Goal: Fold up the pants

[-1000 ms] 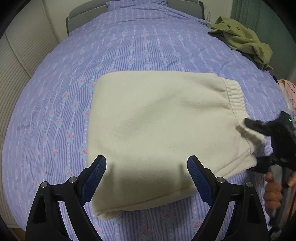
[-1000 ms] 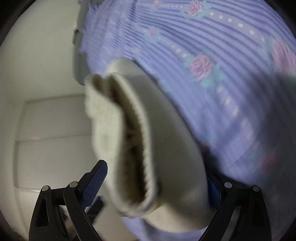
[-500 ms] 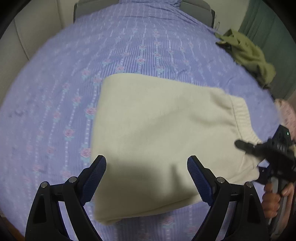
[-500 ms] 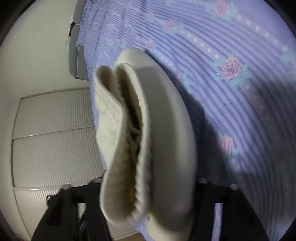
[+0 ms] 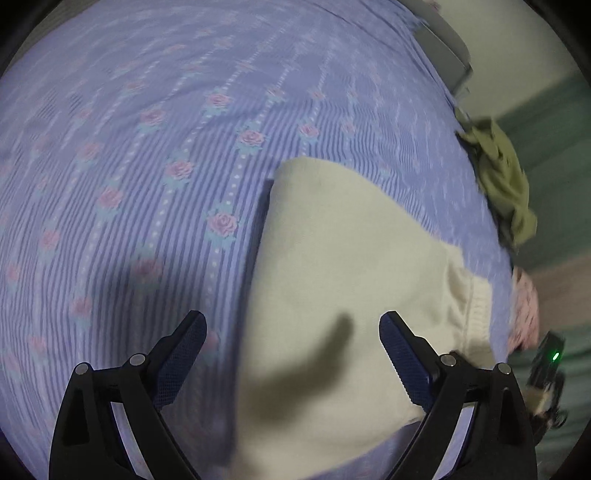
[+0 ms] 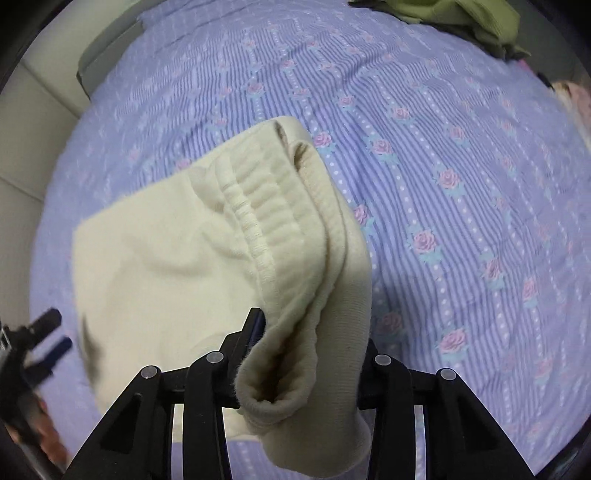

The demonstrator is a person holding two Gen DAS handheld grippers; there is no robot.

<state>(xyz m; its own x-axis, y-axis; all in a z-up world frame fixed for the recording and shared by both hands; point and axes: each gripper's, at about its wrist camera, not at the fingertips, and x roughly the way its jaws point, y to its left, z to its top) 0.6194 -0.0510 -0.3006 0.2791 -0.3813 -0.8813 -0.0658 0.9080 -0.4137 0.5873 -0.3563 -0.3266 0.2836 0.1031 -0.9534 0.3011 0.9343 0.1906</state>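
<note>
Cream pants (image 5: 332, 280) lie folded on the purple flowered bedsheet (image 5: 147, 166). In the right wrist view the pants (image 6: 155, 266) spread left, and their ribbed waistband end (image 6: 280, 229) rises into my right gripper (image 6: 310, 354), which is shut on it and lifts that corner. My left gripper (image 5: 291, 343) is open and empty, hovering over the pants' left edge. It also shows at the left edge of the right wrist view (image 6: 48, 339). The right gripper's body with a green light (image 5: 550, 365) shows at the right of the left wrist view.
An olive green garment (image 5: 506, 184) lies at the bed's far right edge, also seen in the right wrist view (image 6: 461, 18). A pink cloth (image 5: 524, 314) lies near it. A grey headboard (image 6: 107, 51) and a pale wall bound the bed.
My right gripper closed on the waistband corner and lifted it. My left gripper, still open, swung left toward the pants' left edge, and its view tilted.
</note>
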